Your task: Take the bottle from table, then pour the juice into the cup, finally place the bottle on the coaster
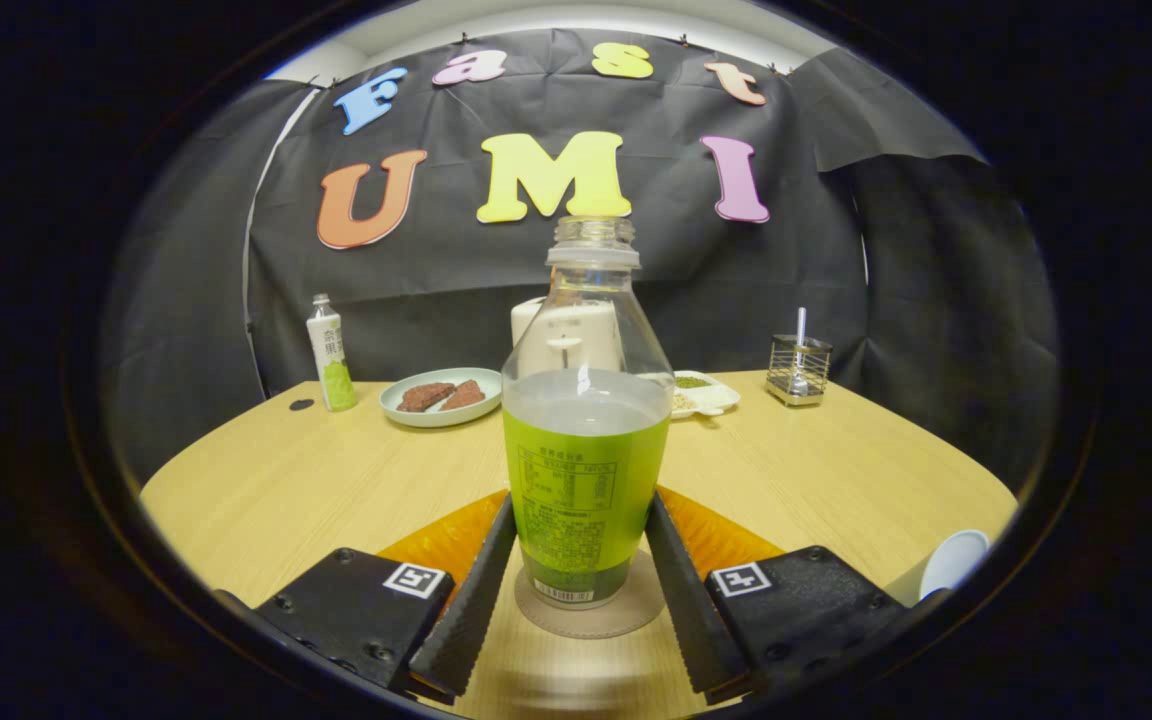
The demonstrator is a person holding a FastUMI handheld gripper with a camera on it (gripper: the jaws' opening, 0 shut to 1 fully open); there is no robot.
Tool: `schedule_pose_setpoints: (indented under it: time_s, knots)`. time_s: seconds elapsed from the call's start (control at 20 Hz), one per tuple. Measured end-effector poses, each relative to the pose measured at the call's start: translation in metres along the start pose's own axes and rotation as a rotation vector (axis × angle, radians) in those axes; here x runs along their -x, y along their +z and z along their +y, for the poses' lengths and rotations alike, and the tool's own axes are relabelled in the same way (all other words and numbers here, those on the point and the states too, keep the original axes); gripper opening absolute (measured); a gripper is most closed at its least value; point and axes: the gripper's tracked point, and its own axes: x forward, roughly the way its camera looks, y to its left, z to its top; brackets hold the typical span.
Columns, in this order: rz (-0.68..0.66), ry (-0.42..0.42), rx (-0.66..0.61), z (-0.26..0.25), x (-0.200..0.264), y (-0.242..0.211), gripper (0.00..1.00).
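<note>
The bottle [586, 440] hides most of a pale jug [548, 335] standing behind it, and only the rim of a white cup [954, 560] shows at the desk's [816, 480] near right edge, the rest cut off. The small white dish [708, 392] of grains behind the bottle is partly covered too, and what it holds is hard to make out. The print on the bottle's green label is too small to make out.

The claw [581, 580] is held level and low over the desk, pointing straight toward the far edge. Its two ribbed black fingers [471, 600] flank the bottle's lower body, one on each side, slanting inward toward it. Their tips lie right against the label's sides, but whether they press on it or have just let go cannot be told.

The bottle stands upright between the fingers on a round brown coaster [591, 608] in the middle of the desk's near part, with an orange mat [451, 540] showing under the fingers at both sides. It is clear plastic, uncapped, with a green label round its lower half and the liquid reaching just above the label.

Along the far edge sit a second, capped bottle [331, 355] at the left, a plate [441, 398] with two brown slices, and a wire holder [798, 368] with a utensil at the right.
</note>
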Motion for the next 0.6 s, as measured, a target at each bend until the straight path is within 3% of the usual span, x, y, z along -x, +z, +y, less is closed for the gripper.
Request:
schedule_pose_setpoints:
  time_s: [0.15,0.6]
  knots:
    - [-0.013,-0.003,-0.011,0.000,0.004,0.003,0.83]
    - [-0.018,0.004,0.015,-0.008,0.011,0.005,1.00]
